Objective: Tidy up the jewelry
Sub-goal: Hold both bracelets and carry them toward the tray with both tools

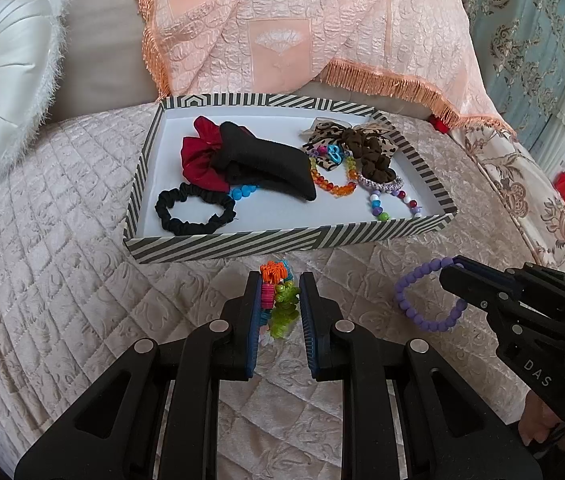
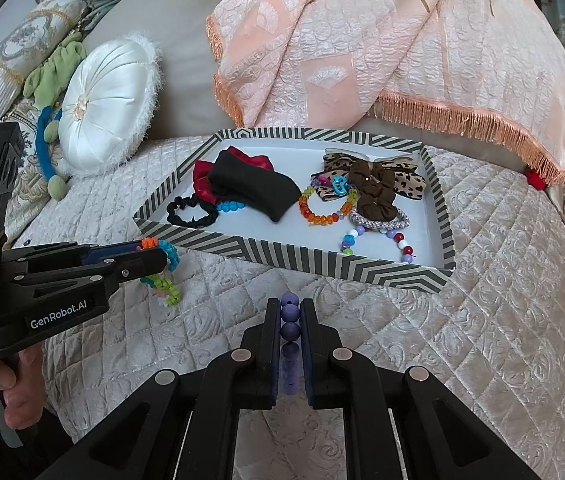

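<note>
Jewelry-gripping left tongs [image 2: 154, 258] read "GenRobot.AI"; right tongs [image 1: 452, 276] read "DAS".

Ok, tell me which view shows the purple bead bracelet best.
The left wrist view: the purple bead bracelet shows as nearly a whole loop hanging from the right gripper. The right wrist view shows only a few beads edge-on between the pads.
</note>
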